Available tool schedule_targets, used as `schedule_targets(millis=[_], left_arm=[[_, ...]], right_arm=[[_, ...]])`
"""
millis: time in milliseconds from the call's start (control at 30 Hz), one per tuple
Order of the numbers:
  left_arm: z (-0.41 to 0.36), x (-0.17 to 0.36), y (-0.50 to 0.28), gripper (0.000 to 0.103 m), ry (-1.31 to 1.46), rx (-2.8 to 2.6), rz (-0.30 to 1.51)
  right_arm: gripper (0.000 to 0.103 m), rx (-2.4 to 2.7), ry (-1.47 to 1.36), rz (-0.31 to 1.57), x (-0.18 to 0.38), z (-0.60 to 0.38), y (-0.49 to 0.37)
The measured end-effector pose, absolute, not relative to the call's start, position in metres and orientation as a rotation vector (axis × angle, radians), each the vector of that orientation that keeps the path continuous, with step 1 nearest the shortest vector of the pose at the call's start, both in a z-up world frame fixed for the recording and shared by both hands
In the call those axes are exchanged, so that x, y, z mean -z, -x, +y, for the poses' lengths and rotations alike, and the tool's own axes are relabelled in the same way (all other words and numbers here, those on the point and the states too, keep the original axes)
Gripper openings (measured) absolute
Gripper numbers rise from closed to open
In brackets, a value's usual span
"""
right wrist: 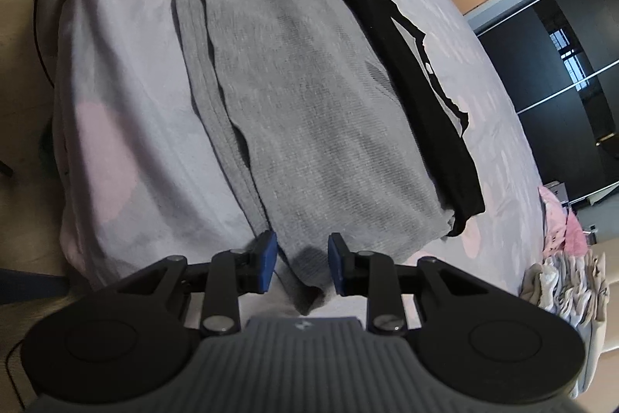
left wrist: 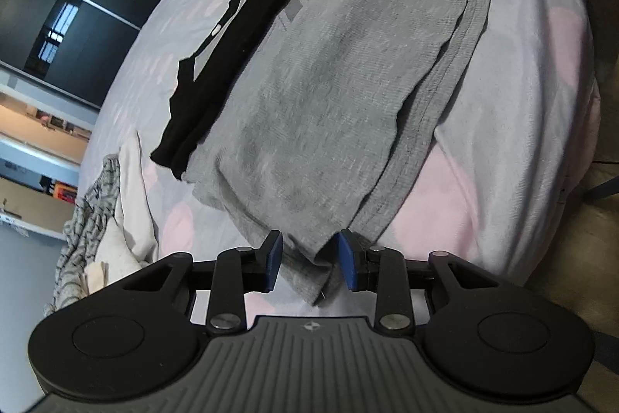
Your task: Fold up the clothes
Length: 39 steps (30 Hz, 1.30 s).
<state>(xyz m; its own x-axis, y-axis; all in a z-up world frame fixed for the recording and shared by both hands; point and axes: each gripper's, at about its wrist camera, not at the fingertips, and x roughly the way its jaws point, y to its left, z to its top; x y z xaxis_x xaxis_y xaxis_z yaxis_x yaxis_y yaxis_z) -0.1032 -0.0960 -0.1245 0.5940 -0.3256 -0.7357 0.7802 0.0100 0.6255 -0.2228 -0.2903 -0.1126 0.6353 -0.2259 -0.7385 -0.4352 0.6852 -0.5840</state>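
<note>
On the bed, garment: grey garment lies flat along the pink-and-lilac bedspread, already doubled lengthwise, with a ribbed lower layer showing along one long edge.
Left gripper: partly open, blue pads either side of one end corner, which bunches between them; pads look clear of the cloth, so no firm hold.
Right gripper: partly open at the opposite end, a corner of the same garment between its jaws, apparently ungripped.
Risk, layers: closing on the top layer only would leave the ribbed layer behind and spoil the fold.
Risk, uneven lift: one end slipping would skew the fold.
Risk, neighbour: black garment touches the far long edge and could drag along.
Further off: loose clothes pile, well apart.
</note>
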Motion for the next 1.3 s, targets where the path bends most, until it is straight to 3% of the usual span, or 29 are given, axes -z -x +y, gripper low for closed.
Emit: schedule_targets(millis=[100,267,500,1300], left_arm=[[-0.096,0.124,0.105,0.013,-1.293,0.915,0.418],[-0.088,0.101,0.096,0.003,-1.183,0.897,0.420],[-0.070,0.067,0.085,0.001,-1.081,0.909,0.407],[-0.067,0.118,0.104,0.000,-1.341,1.040,0.443]], right_arm=[[0.008,-0.129,0.846,0.905,0.115,-0.291,0.222],[0.004,-0.113,0.811,0.871,0.103,-0.293,0.227],[0.004,-0.051,0.737,0.811,0.077,-0.307,0.236],[0.004,-0.161,0.760,0.941,0.099,-0.306,0.236]])
